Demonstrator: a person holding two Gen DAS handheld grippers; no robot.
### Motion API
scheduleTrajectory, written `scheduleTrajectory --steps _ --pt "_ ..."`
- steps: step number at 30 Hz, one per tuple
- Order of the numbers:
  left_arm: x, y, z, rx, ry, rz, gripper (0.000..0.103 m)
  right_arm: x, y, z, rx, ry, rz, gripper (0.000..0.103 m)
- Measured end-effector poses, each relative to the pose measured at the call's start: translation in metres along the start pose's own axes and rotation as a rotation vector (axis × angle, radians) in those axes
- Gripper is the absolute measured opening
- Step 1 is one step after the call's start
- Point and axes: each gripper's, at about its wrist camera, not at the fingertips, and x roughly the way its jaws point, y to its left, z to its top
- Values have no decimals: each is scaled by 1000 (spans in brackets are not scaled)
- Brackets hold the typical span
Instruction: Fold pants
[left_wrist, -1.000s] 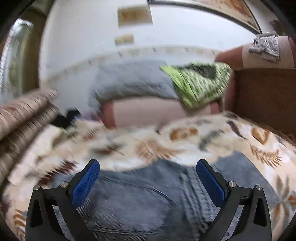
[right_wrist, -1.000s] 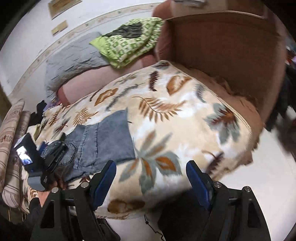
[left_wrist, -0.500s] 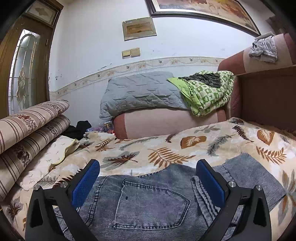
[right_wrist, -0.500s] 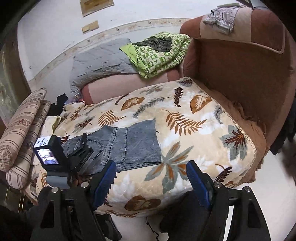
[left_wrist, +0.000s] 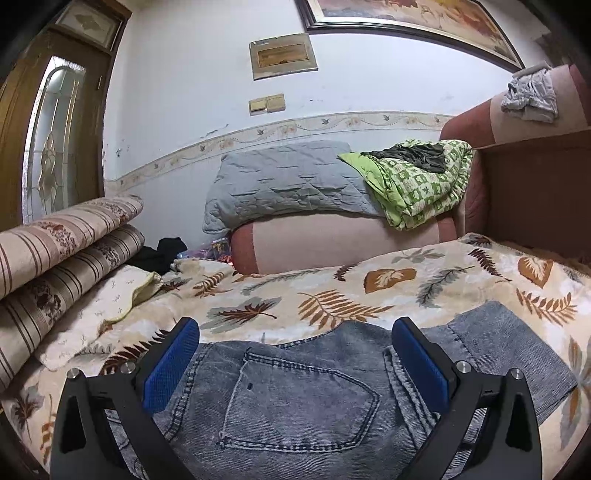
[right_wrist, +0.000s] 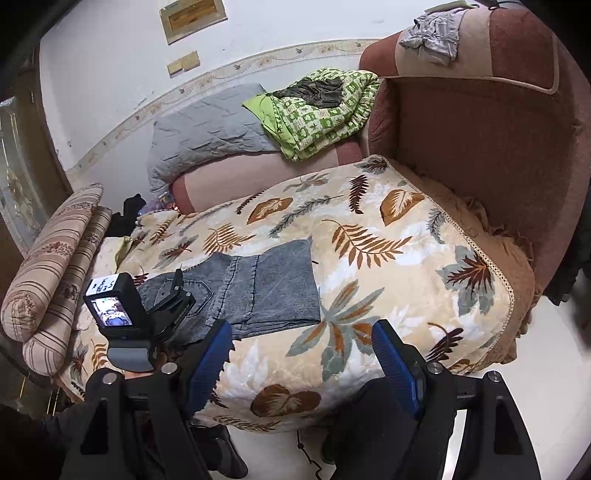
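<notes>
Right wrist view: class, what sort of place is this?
Probably a home living room: a brown sofa under a leaf-print blanket, a framed picture on the wall, and jeans laid out.

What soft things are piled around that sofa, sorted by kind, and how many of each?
Jeans: 1
Striped bolsters: 2
Grey quilt: 1
Green patterned blanket: 1
Leaf-print throw: 1
Grey garment on the sofa back: 1
Total: 7
</notes>
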Motion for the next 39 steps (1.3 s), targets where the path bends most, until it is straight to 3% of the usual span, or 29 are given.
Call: scheduleTrajectory --steps 12,29,34,39 --pt "-7 -6 20 -69 12 -44 103 -11 -14 -2 27 -21 16 81" --pt "0 17 23 -141 63 -11 103 -2 -5 -6 14 -16 55 81" --pt "3 48 30 -237 151 -13 103 32 -5 -8 67 30 136 83" --pt "-2 83 24 -336 297 -65 103 93 9 5 65 119 224 83"
